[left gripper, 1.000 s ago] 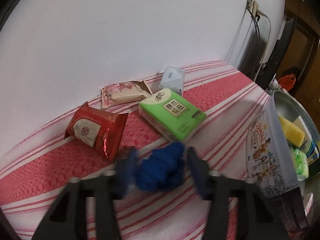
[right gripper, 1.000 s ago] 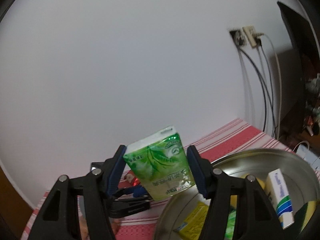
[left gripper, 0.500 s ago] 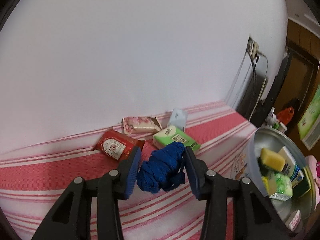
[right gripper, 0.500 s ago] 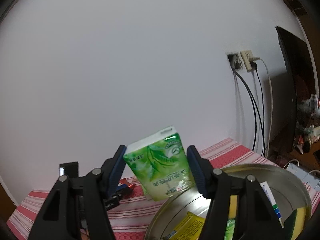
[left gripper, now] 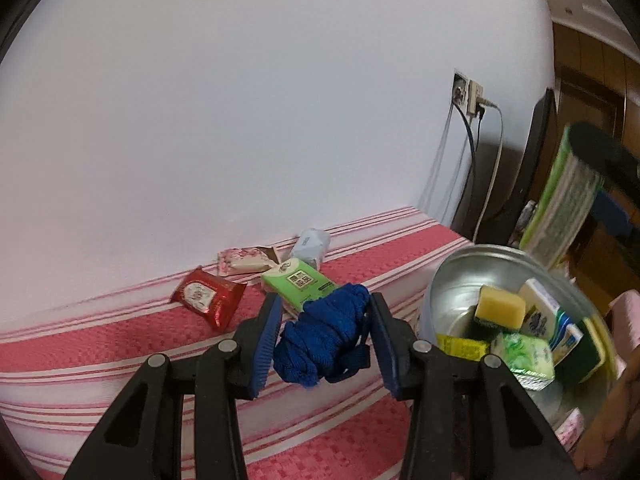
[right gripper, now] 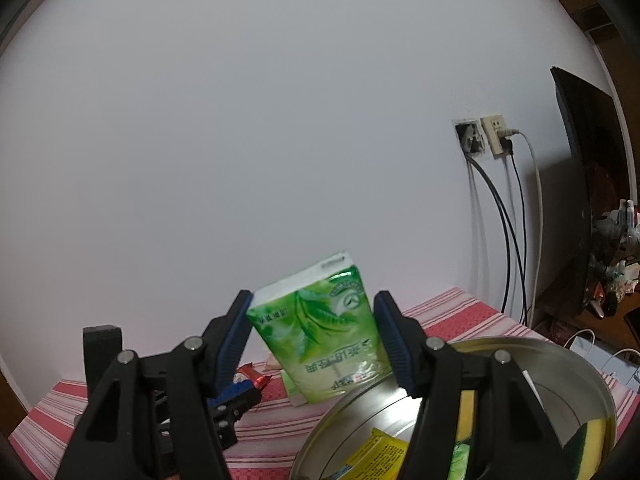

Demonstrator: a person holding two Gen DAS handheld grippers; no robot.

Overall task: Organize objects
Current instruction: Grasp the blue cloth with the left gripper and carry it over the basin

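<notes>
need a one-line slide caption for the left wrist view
Left gripper holds a blue cloth bundle above the red striped tablecloth, beside a metal basin of sorted items.

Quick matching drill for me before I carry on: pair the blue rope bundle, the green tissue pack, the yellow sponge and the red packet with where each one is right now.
1 blue rope bundle
2 green tissue pack
3 yellow sponge
4 red packet

a in the metal basin
b on the striped cloth
c in the left hand-held gripper
d in the right hand-held gripper

Pairs: 1-c, 2-d, 3-a, 4-b
</notes>
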